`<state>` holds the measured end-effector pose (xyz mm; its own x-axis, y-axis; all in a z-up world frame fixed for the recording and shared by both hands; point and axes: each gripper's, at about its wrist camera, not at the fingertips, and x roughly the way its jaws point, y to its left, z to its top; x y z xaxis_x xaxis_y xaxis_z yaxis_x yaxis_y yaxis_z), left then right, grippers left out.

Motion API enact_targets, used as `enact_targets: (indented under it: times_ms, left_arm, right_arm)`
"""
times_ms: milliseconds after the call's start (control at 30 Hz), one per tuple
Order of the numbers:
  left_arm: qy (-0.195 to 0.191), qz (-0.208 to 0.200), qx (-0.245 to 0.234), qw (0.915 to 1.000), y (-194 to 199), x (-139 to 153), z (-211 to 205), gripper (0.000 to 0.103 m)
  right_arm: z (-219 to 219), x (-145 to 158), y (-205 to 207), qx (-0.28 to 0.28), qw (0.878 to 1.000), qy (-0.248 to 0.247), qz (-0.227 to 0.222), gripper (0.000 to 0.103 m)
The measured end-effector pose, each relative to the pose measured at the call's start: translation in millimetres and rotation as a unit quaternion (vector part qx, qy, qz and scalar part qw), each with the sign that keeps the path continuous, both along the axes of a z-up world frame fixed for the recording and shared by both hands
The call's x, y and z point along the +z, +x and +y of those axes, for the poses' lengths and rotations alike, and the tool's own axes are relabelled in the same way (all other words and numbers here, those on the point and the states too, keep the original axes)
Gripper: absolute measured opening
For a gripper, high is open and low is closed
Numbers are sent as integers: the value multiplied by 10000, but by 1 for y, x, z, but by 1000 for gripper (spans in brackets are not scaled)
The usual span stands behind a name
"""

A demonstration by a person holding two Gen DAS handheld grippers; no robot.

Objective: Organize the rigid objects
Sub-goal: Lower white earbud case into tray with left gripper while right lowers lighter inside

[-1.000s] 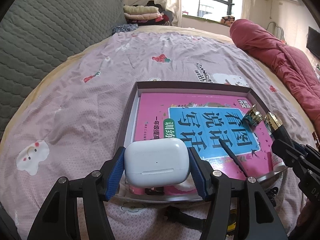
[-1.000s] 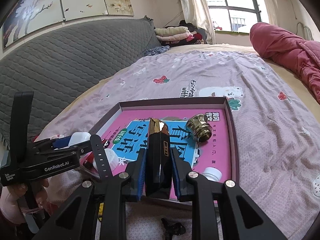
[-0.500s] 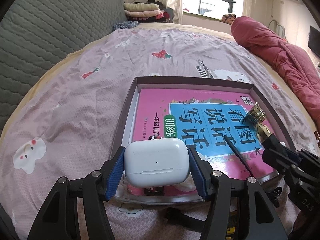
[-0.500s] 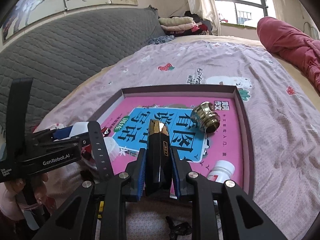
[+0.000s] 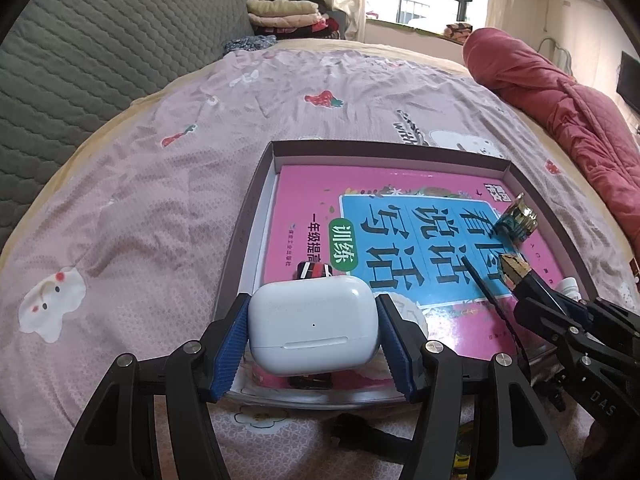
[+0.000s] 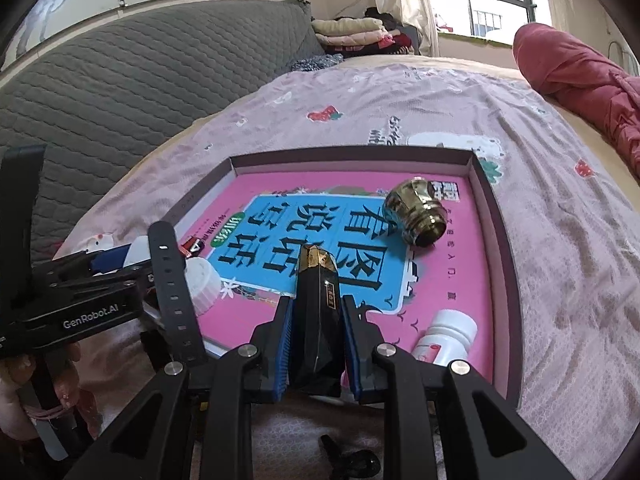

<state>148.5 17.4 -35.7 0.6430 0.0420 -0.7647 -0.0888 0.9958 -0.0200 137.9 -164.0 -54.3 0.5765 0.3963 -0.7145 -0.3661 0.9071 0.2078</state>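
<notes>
White plastic earbud case [image 5: 313, 325] sitting dead centre at the bottom of the left wrist view, clamped between the blue pads of the left gripper [image 5: 313, 332], hanging over the near edge of the brown tray [image 5: 256, 216] with the pink workbook [image 5: 304, 200] lying flat inside. Off to the right of that frame, the right gripper [image 5: 532, 292] poking in with a black-and-gold faceted box [image 5: 516, 270], and a shiny brass fitting [image 5: 518, 218] lying on the book just above it. Over to the right wrist view: same black box [image 6: 318, 300] squeezed tight in the right gripper [image 6: 316, 340] at lower centre, angled down over the workbook [image 6: 440, 280], brass fitting [image 6: 416, 212] up and to the right, a white pill bottle [image 6: 448, 336] lying on its side at lower right near the tray wall [image 6: 500, 240], a white cap-like thing [image 6: 204, 284] and a black watch strap [image 6: 176, 300] on the left next to the left gripper body. Stuff that could go sideways, just guessing: box dropped on the glossy cover and sliding or tipping into the brass fitting, which looks round enough to roll; the two grippers bumping each other since both crowd the same near edge; smooth rounded earbud case squirting out of the pads if squeezed off-centre, or landing on the tray rim and flopping onto the bedsheet [image 5: 160, 208] instead of inside.
</notes>
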Motion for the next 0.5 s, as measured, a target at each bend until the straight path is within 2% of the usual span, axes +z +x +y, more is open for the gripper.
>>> enact_targets:
  times_ms: [167,500]
  left_arm:
    - [-27,-7,15,10000,1,0,1,63]
    - [-118,0,-3,9999,2,-3,4,63]
  right_arm:
    - [4,-3,0,39,9999,-159,-37,24]
    - [4,-3,-1,14,9998,-164,-74,24]
